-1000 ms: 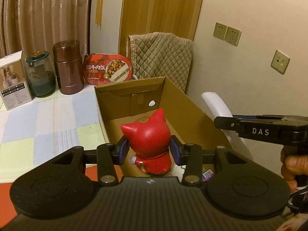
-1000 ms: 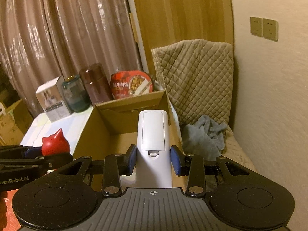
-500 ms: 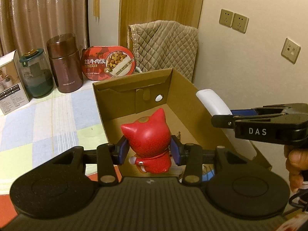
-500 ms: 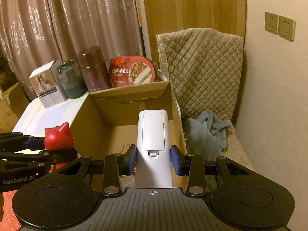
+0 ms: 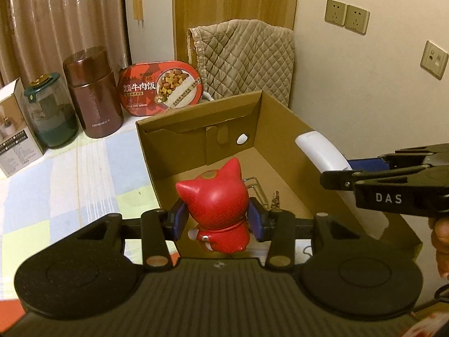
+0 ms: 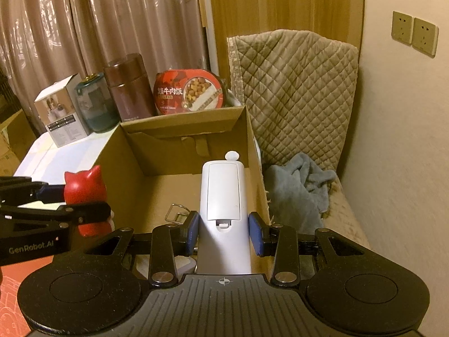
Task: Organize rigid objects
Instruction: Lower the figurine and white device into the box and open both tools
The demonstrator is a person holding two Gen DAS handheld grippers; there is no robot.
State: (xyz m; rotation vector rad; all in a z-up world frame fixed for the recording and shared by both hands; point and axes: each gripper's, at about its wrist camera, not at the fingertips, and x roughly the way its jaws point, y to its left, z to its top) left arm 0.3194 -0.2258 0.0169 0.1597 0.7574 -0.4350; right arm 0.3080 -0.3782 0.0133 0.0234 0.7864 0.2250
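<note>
**Ana:** Fingers (image 5: 179, 219) on the left gripper (image 5: 217, 219) pinch the red cat figurine (image 5: 216, 205) at its waist, one blue pad on each flank, and it hangs upright over the near-left part of the cardboard box (image 5: 283, 118).

**Ben:** And the right gripper (image 6: 223, 234)?

**Ana:** Clamped on the white remote-shaped device (image 6: 223, 210), pads squeezing its long sides low down, top end pointing at the far wall of the box. It sits over the box's right half.

**Ben:** How do they handle, you reckon?

**Ana:** The cat looks like hard glossy plastic or ceramic: stiff, likely slippery, maybe breakable if dropped. The narrow waist under the round head is the sensible hold; the head would squirt out. The white one looks light, rigid and smooth, and flat sides suit the pads, though a grip that low leaves it top-heavy.

**Ben:** Anything already inside?

**Ana:** A wire clip (image 5: 256, 189) on the floor of the box, just beyond the cat. Jars and a meal tub (image 5: 160, 88) stand on the bench behind.
</note>
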